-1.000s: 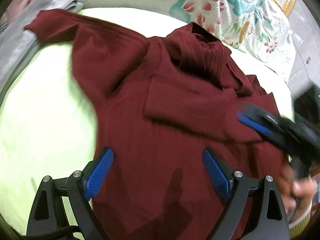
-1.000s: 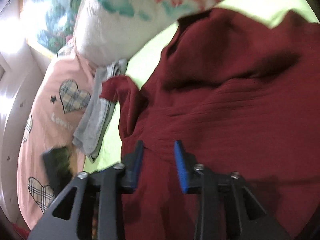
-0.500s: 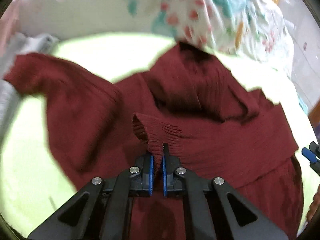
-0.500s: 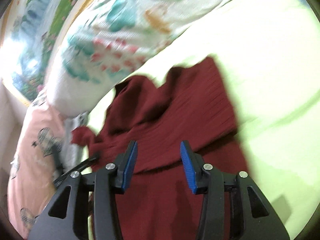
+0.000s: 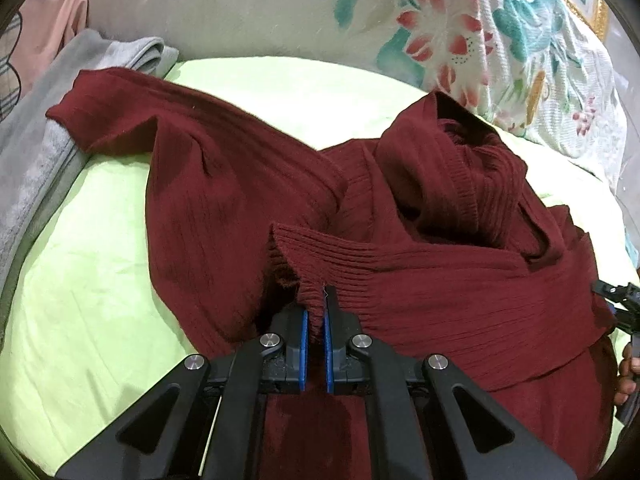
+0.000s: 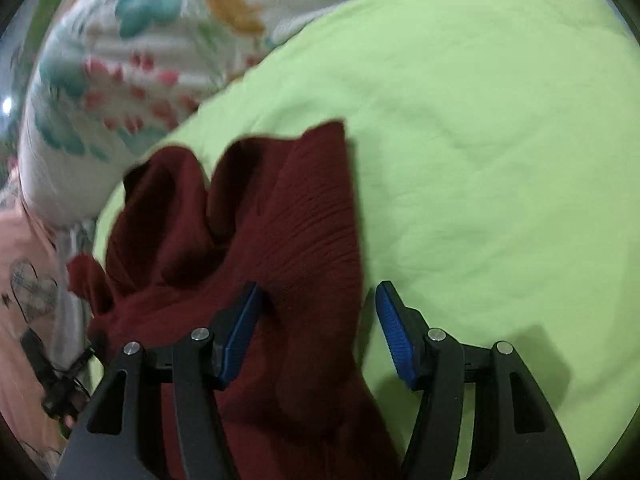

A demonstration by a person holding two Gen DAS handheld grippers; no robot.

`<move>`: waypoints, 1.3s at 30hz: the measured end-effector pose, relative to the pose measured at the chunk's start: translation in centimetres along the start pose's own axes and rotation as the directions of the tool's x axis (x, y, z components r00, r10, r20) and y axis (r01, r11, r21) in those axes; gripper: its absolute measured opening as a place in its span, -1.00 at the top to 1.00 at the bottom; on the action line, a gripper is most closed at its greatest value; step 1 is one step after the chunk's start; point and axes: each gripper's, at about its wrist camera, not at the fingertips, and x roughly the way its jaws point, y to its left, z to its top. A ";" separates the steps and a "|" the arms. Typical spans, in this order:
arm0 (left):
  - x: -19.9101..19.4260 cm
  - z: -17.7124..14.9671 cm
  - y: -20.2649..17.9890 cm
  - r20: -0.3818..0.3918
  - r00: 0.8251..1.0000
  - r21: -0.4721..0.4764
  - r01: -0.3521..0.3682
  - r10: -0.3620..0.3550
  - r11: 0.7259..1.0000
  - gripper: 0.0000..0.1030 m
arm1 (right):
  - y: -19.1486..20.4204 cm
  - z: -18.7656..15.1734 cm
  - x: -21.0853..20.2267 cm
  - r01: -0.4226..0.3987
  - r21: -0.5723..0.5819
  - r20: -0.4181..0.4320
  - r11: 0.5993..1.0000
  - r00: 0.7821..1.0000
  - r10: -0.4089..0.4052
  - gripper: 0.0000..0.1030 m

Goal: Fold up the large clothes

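A second ago the left hand-held gripper (image 5: 315, 322) hung wide open above the maroon sweater (image 5: 240, 200); by half a second ago it had shut on the ribbed cuff (image 5: 316, 256) of the sleeve folded across the chest, and now it holds that cuff pinched between its blue pads (image 5: 304, 344), the knit lifted into a small peak in front of them. The right hand-held gripper (image 6: 316, 312) has meanwhile left the middle of the garment and swung out to the sweater's right edge, jaws spread wider than before and holding nothing, one finger over the cloth and the other over the bare green sheet (image 6: 500, 160). The sweater lies spread on the bed, collar toward the floral pillow (image 5: 460, 32) at the head edge, its other sleeve stretched out to the left edge where its cuff rests on a folded grey garment (image 5: 36, 152). So the fold looks to be at the sleeve stage: one sleeve is in hand for straightening or repositioning, the far sleeve is not yet brought in, and the body is not yet folded. The right gripper seems placed to take the side seam.
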 end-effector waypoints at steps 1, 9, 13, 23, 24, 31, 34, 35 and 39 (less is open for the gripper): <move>0.0 -0.1 0.0 -0.003 1.000 0.001 0.001 -0.001 1.000 0.91 | 0.3 0.3 0.1 0.025 -0.028 -0.005 0.999 1.000 -0.026 0.83; 0.9 -0.7 -1.5 -0.020 1.000 0.055 -0.001 0.002 0.998 0.90 | -1.3 0.6 -1.1 0.077 -0.032 -0.025 0.997 0.997 -0.078 0.74; 0.9 -1.0 -0.8 -0.034 0.999 0.029 0.018 -0.017 0.999 0.86 | 0.3 -0.7 -4.3 0.184 -0.044 0.102 0.982 0.979 -0.179 0.58; -2.7 -1.8 4.2 -0.020 1.000 -0.085 0.022 -0.024 0.996 0.42 | 3.0 -4.8 -4.1 0.048 -0.111 0.041 0.993 0.998 -0.044 -0.01; -3.1 -1.6 5.3 -0.015 1.000 -0.105 0.011 -0.013 0.994 0.25 | 3.3 -4.8 -4.7 0.016 -0.103 0.050 0.995 0.999 -0.010 -0.01; -4.0 1.6 13.0 0.027 0.998 -0.254 -0.052 0.061 0.966 0.06 | 7.3 -7.1 -6.3 -0.105 -0.163 0.043 0.981 0.993 0.114 -0.01; -3.4 3.0 15.0 0.030 0.997 -0.284 -0.062 0.074 0.957 -0.02 | 8.6 -8.1 -5.5 -0.139 -0.170 0.010 0.976 0.990 0.143 -0.01; -3.2 3.5 15.5 0.029 0.996 -0.285 -0.072 0.083 0.956 -0.05 | 9.0 -8.6 -5.3 -0.155 -0.172 -0.005 0.973 0.988 0.156 -0.01; -1.8 5.6 17.1 0.040 0.995 -0.302 -0.079 0.096 0.950 -0.15 | 10.8 -10.2 -4.6 -0.187 -0.185 -0.039 0.965 0.982 0.183 -0.01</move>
